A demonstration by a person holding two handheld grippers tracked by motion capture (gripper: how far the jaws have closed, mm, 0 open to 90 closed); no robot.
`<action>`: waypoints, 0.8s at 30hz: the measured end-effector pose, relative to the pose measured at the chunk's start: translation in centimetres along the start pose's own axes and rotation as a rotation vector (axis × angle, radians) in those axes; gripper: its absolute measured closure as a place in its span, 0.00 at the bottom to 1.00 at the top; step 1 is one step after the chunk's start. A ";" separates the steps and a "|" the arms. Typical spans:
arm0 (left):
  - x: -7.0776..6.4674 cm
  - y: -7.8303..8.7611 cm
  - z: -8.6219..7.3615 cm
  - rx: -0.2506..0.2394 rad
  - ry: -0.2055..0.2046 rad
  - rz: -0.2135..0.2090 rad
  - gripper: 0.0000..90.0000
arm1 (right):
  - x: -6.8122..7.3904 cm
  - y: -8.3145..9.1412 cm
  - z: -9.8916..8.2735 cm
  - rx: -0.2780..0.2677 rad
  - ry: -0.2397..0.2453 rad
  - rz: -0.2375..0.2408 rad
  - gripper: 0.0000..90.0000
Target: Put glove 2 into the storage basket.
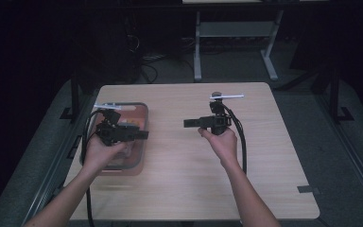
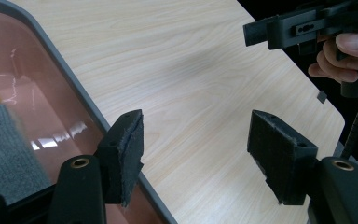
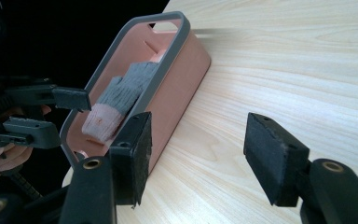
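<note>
High view: left gripper [image 1: 139,135] hovers over the pink bin [image 1: 142,109] at the table's [image 1: 179,189] left edge, jaws apart, nothing between them. Right gripper [image 1: 189,123] sits mid-table, well apart from the bin, jaws also spread and empty, pointing toward the bin. In the right gripper view a grey knit glove [image 3: 126,91] with a pink cuff lies inside the bin.
</note>
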State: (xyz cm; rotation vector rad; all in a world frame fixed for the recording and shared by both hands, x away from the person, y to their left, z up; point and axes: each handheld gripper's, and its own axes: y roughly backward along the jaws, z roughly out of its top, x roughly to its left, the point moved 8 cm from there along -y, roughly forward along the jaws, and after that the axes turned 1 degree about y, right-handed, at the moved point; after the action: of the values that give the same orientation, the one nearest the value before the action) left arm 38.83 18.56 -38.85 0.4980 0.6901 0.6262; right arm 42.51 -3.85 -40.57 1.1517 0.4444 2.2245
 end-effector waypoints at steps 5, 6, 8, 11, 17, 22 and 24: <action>-0.2 -0.2 0.1 0.002 -0.002 -0.004 0.40 | -0.7 0.6 -0.2 -0.011 -0.011 -0.007 0.46; -0.2 -0.2 0.1 0.002 -0.002 -0.004 0.40 | -0.8 0.8 -0.2 -0.010 -0.016 -0.008 0.46; -0.4 -0.5 0.2 0.003 -0.001 -0.010 0.40 | -1.0 1.0 -0.2 -0.016 -0.019 -0.009 0.46; -0.6 -0.7 0.1 0.010 -0.009 -0.011 0.40 | -1.5 1.4 -0.3 -0.020 -0.031 -0.010 0.46; -1.1 -1.3 0.0 0.016 -0.013 -0.019 0.39 | -2.2 1.9 -0.6 -0.035 -0.041 -0.011 0.46; -1.7 -2.2 0.0 0.031 -0.022 -0.031 0.39 | -3.1 2.8 -0.9 -0.042 -0.065 -0.019 0.46; -2.0 -2.5 0.0 0.039 -0.025 -0.035 0.38 | -3.4 3.1 -1.1 -0.046 -0.068 -0.019 0.46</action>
State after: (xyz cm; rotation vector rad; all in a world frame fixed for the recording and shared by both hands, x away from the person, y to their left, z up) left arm 38.52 15.43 -39.57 0.5277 0.6871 0.5737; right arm 42.12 -8.42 -41.66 1.1906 0.3727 2.1614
